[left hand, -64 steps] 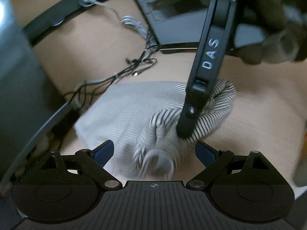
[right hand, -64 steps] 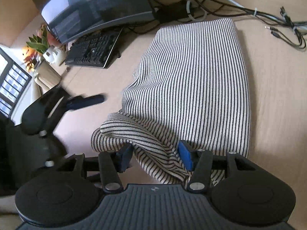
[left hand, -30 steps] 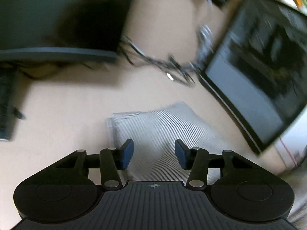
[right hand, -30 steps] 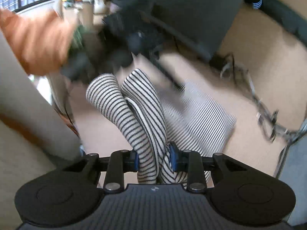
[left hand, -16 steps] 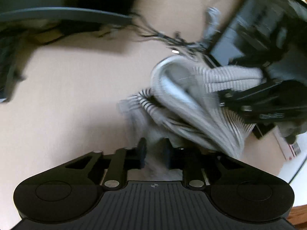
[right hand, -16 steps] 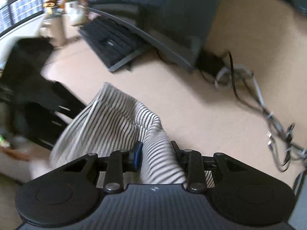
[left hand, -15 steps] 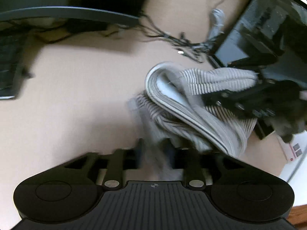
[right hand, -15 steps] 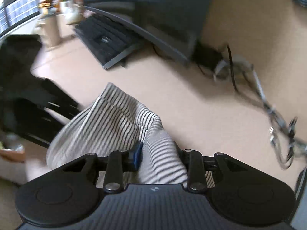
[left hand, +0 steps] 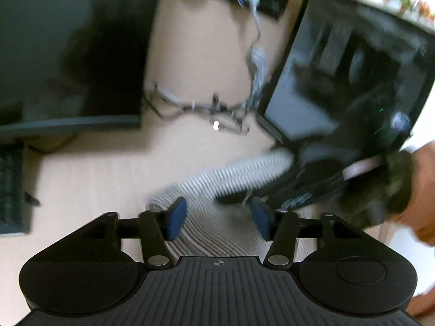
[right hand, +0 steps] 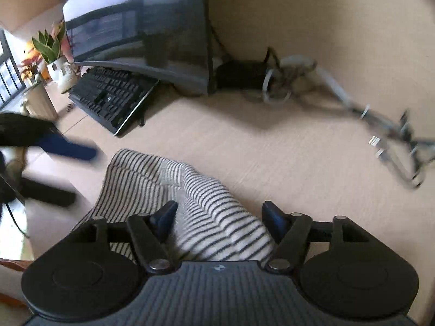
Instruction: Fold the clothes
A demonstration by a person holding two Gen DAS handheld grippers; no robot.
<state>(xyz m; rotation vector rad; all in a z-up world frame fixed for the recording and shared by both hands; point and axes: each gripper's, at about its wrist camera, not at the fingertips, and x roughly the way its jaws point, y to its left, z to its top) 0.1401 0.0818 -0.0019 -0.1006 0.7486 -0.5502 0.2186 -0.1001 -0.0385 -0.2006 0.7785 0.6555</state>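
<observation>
A black-and-white striped garment lies bunched in a folded heap on the beige desk. My right gripper sits low over its near fold. Its jaws are opening, the fold bulges up between them, and the pads no longer press it. My left gripper hovers over the other end of the garment, its jaws opening too, with the cloth below and free of the pads. In the left wrist view the right gripper's fingers rest blurred on the cloth, held by a hand.
A curved monitor and a black keyboard stand at the back left, with a potted plant beyond. A tangle of cables runs along the back right. A second dark screen stands close to the garment.
Both grippers were closed on the raised fold half a second ago; now both sets of jaws stand wider and the garment has dropped onto the desk. My left gripper has lifted a little.
</observation>
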